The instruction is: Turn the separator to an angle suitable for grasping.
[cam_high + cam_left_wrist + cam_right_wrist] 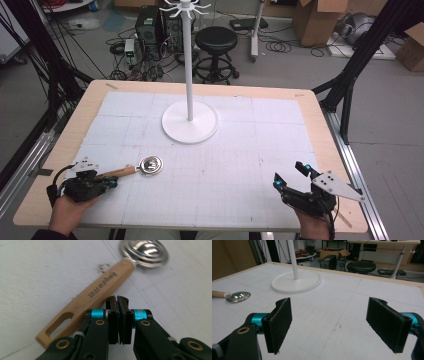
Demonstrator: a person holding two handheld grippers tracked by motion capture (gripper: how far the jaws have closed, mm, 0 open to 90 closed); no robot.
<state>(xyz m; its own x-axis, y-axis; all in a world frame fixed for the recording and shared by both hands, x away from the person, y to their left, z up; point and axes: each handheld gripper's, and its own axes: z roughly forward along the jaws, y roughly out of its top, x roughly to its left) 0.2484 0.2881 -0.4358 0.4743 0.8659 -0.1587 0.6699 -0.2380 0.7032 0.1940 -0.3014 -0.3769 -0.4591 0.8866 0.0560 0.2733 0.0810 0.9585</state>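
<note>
A light, rigid measuring spoon [137, 168] lies flat on the white surface [225, 165]; its wooden handle [87, 305] likely grips better than the slick steel bowl [145, 252], with the left gripper [117, 302] jaws closed empty beside it and the right gripper [329, 322] jaws wide open, empty.

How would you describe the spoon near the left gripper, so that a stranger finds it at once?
Start from the white stand in the middle of the table, then look toward the near left corner. There the spoon lies flat on the white mat, beside the left gripper. It alone has a light wooden handle with a slot at its end and a round shiny metal bowl.
</note>
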